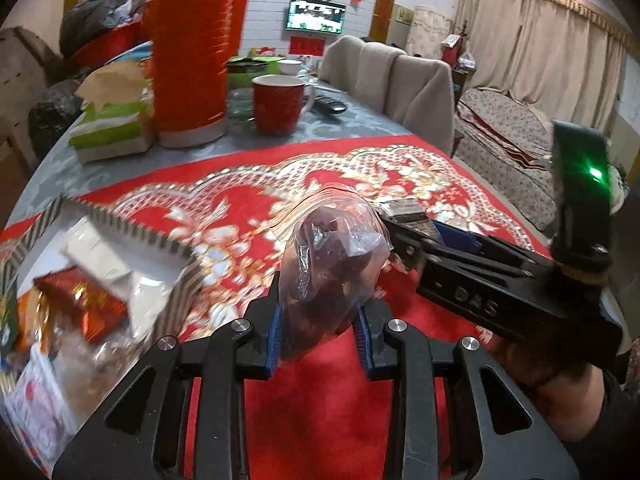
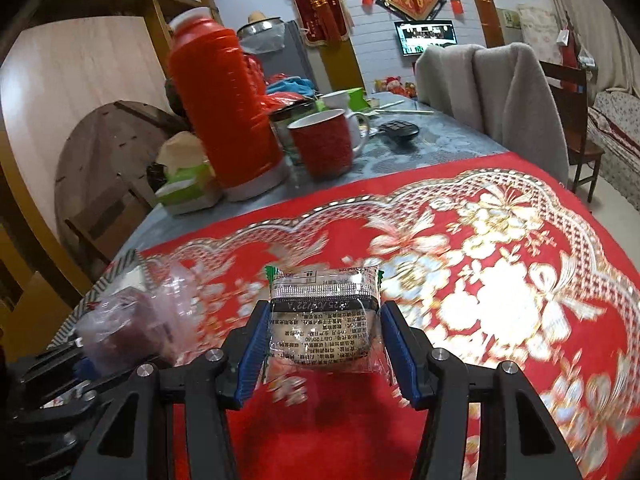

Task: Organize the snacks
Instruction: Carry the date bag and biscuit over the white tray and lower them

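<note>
My left gripper (image 1: 318, 336) is shut on a clear plastic bag of dark red-brown snacks (image 1: 332, 272), held above the red cloth. That bag (image 2: 120, 324) and the left gripper (image 2: 60, 372) also show at the lower left of the right wrist view. My right gripper (image 2: 322, 340) is shut on a clear-wrapped packet (image 2: 324, 316) with a dark filling and printed text, its blue pads pressing both sides. In the left wrist view the right gripper (image 1: 404, 216) reaches in from the right, a hand behind it. A striped-edged box (image 1: 132, 236) at the left holds several wrapped snacks.
A red patterned cloth (image 1: 340, 176) covers the near table. Behind it stand a tall red thermos (image 2: 224, 108), a red mug (image 2: 324, 144), a green tissue pack (image 2: 188, 188) and a dark remote (image 2: 400, 128). A grey-covered chair (image 2: 500, 96) stands at the far right edge.
</note>
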Available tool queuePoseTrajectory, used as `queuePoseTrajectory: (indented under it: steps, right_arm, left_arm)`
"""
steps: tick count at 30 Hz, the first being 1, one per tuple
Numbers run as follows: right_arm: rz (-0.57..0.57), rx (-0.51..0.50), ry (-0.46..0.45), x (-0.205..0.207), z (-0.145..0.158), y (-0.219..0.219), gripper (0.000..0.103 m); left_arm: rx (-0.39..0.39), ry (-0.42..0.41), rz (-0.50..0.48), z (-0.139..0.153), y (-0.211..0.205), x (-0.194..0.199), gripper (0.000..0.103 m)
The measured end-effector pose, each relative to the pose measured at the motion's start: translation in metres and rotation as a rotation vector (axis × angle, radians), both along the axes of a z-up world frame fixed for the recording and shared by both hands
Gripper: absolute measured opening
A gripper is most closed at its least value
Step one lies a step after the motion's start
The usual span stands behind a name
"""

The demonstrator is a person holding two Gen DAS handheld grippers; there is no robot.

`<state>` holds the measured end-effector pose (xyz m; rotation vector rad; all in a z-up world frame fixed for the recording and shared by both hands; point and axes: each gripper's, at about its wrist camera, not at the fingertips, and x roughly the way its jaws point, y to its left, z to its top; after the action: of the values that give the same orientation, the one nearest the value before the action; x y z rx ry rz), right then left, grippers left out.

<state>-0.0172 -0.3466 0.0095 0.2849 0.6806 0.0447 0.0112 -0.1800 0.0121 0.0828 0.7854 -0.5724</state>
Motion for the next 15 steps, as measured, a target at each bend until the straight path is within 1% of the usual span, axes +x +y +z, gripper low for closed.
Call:
queuePoseTrajectory:
  steps: [7, 15]
  right_arm:
    - [0.048, -0.036, -0.038, -0.013, 0.007, 0.037, 0.054]
    - [0.118, -0.072, -0.059, -0.007, 0.02, 0.081, 0.054]
  left_arm:
    - [-0.023, 0.01, 0.083, -0.004, 0.037, -0.005, 0.029]
    - [-0.054, 0.005, 0.15, -0.001, 0.078, -0.002, 0.029]
